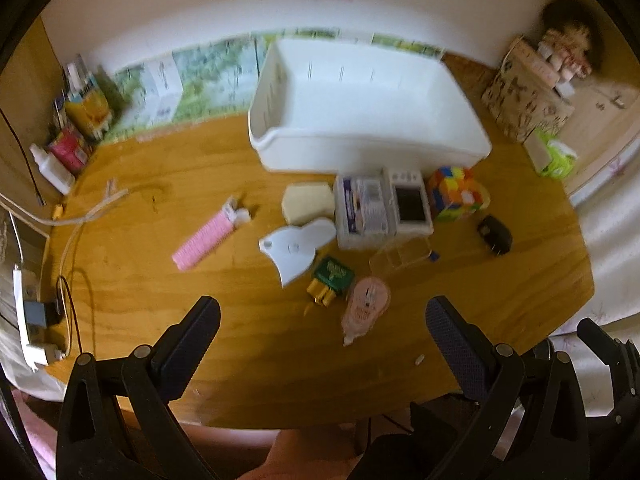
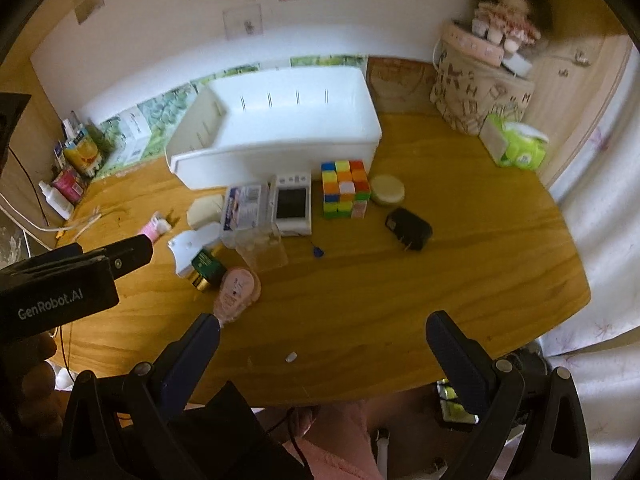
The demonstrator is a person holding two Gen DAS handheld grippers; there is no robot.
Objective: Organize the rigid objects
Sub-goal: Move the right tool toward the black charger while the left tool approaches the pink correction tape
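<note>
I am holding both grippers back at the near edge of the wooden table (image 2: 420,280), the left gripper (image 1: 322,332) and the right gripper (image 2: 322,346) each spread wide with nothing between the fingers. The things I am meant to sort are lying in a loose cluster just in front of the empty white bin (image 2: 280,120): the colour cube (image 2: 346,188) and the white device with a dark screen (image 2: 293,204) sitting closest to the bin's front wall, the black charger (image 2: 408,228) off to the right, and the pink oval gadget (image 2: 238,286) nearest me. That pink piece is lying flat with its long axis running toward me and slightly left, its narrow tip pointing at my right gripper's left finger. It is touching — or nearly touching, the blur makes this hard to judge — the green-and-gold box (image 2: 206,268), so a careless closing could be dragging both along. The clear plastic box (image 2: 262,250) beside it (almost invisible against the wood) is another worry, since a finger could be knocking it sideways into the pile.
</note>
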